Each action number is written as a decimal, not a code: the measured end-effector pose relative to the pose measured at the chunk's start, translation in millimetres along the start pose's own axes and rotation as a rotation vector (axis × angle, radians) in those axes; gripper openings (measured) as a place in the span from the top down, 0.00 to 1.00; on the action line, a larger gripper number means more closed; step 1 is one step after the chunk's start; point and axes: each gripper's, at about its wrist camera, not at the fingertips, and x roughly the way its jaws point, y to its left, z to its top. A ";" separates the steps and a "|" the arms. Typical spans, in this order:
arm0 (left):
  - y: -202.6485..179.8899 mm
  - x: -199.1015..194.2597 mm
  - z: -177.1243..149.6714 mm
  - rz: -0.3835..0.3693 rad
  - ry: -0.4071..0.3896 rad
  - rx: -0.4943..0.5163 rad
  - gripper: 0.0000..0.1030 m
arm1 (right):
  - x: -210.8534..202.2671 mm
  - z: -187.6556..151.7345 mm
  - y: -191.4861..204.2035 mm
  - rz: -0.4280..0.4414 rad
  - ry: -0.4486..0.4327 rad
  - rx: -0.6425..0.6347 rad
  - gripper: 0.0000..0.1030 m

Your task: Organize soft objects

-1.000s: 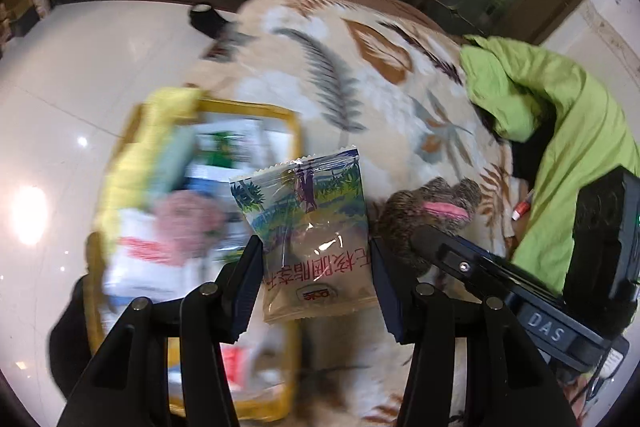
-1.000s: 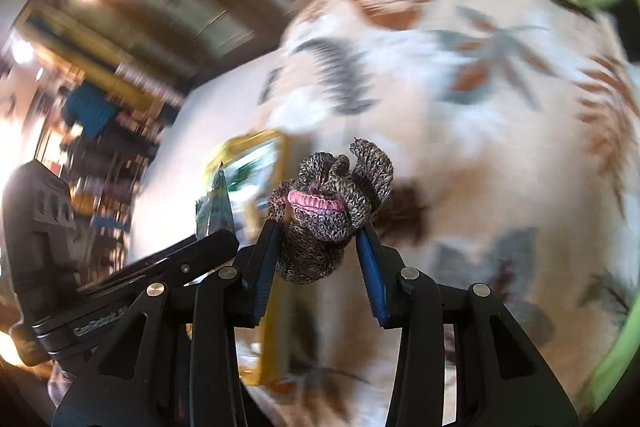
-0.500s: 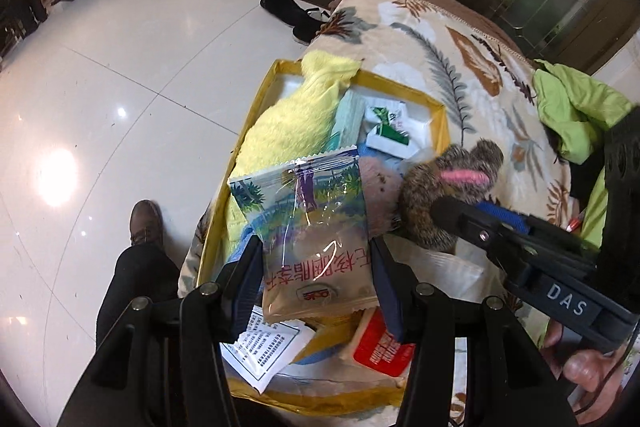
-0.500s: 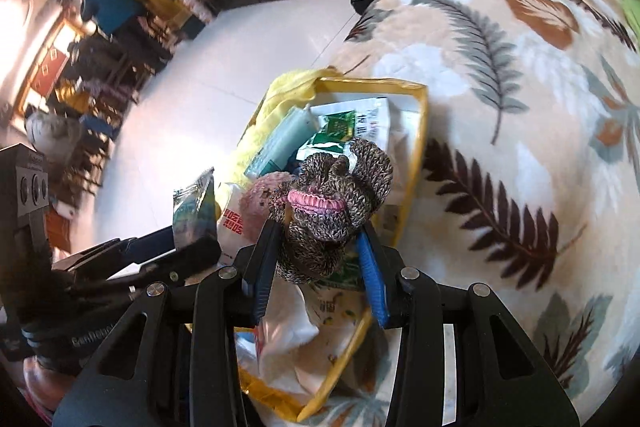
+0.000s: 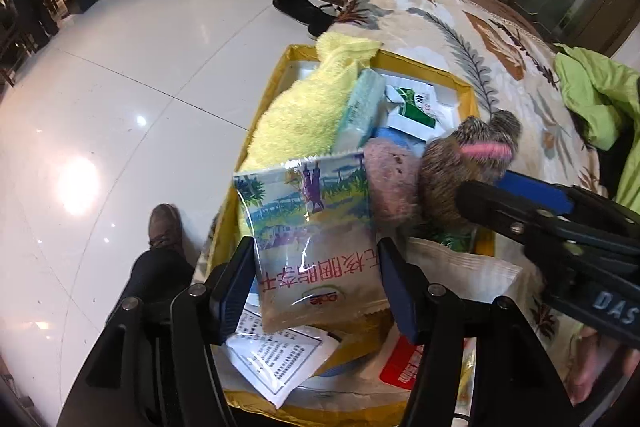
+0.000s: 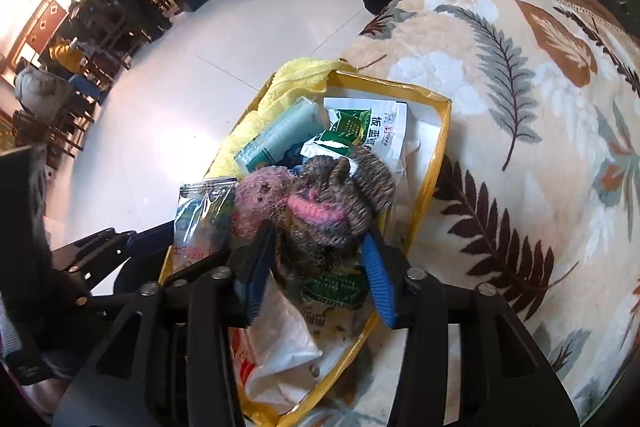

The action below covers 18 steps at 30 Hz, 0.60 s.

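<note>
While both hands hung over the yellow box (image 5: 467, 91) on the leaf-print blanket (image 6: 520, 115), the left gripper (image 5: 316, 279) was spreading its jaws, the snack packet (image 5: 312, 239) between them with a gap showing on its right. The right gripper (image 6: 318, 267) was widening too, around the brown-and-pink knitted item (image 6: 332, 211), just beside a pink fuzzy ball (image 6: 260, 199).

Snack pkt (image 5: 316, 239), knit toy (image 6: 340, 203) over box (image 6: 438, 147)
</note>
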 end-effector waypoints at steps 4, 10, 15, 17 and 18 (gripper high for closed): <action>6.2 -10.7 1.2 0.019 -0.032 -0.024 0.39 | -10.3 -2.2 -3.1 0.003 -0.013 0.033 0.46; 2.5 -29.5 -0.6 0.020 -0.092 -0.027 0.39 | -27.3 -8.1 -3.0 0.010 -0.035 0.062 0.46; -12.9 -45.3 -8.1 0.042 -0.161 0.001 0.39 | -54.3 -29.3 -11.5 0.034 -0.098 0.103 0.46; -20.0 -49.7 -11.6 0.050 -0.182 0.010 0.39 | -63.4 -40.5 -18.1 0.045 -0.113 0.122 0.46; -22.9 -50.6 -12.8 0.052 -0.187 0.013 0.39 | -69.4 -48.5 -23.7 0.050 -0.124 0.140 0.46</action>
